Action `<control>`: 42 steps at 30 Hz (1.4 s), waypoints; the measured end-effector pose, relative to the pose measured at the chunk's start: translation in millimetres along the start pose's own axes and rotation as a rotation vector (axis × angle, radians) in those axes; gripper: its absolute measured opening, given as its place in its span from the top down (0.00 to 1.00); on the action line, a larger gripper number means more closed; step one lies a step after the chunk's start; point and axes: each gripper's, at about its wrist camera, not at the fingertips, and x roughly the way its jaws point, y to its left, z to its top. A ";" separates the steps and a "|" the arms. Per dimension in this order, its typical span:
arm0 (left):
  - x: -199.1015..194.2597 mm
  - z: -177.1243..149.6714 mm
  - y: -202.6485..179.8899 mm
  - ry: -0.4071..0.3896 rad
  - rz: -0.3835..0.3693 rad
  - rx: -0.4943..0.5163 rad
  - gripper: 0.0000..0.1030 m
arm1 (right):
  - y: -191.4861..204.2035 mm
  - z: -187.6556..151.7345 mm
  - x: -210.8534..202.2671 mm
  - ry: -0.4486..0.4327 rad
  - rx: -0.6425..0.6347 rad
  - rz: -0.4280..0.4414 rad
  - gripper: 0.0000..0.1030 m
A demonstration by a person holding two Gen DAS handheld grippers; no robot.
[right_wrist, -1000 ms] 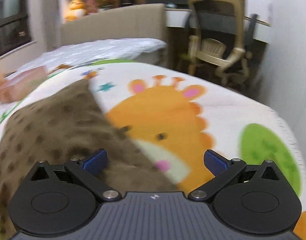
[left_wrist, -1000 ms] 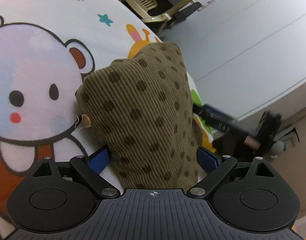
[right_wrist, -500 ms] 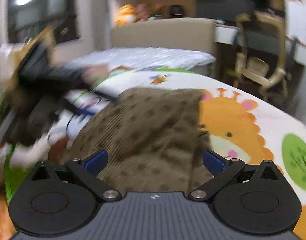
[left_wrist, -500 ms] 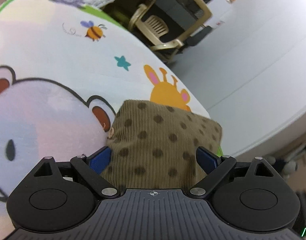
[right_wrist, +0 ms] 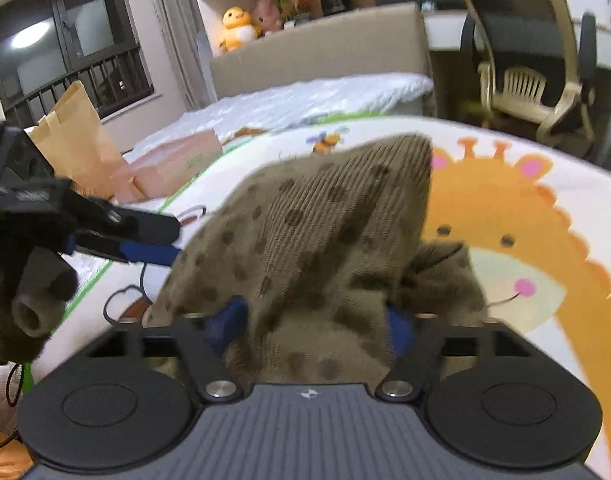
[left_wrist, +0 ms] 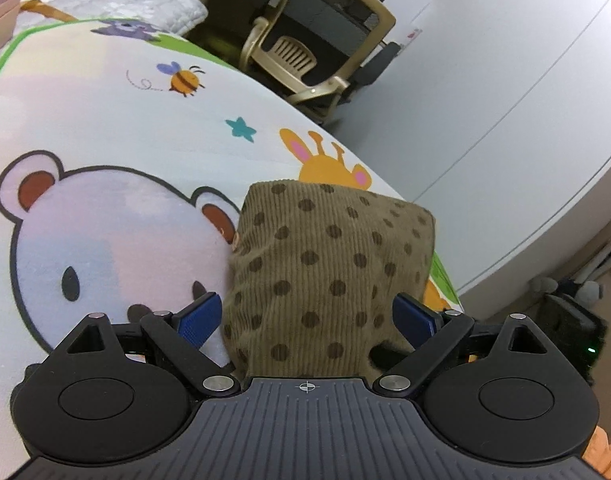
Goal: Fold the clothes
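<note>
Big soft play mat (left_wrist: 105, 120) with a white bear, an orange giraffe and a bee, spread out flat. On top, near the giraffe end, brown spotted cloth (left_wrist: 325, 272), ribbed like corduroy, bunched up thick. In the left view, lying long from the camera out toward the giraffe, far edge straight across. In the right view (right_wrist: 325, 240), one corner lifted into a point, aimed up and away.

Left gripper (left_wrist: 305, 318) spread wide, blue pads on each side of the cloth, maybe just touching. Right gripper (right_wrist: 317, 328) closer together, pinching a thick fold of the cloth. Left gripper also seen from the side (right_wrist: 145, 250).
</note>
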 end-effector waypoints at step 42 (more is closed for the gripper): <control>72.7 18.3 13.5 0.121 -0.125 -0.156 0.06 | -63.6 9.3 17.7 0.094 0.030 -0.215 0.14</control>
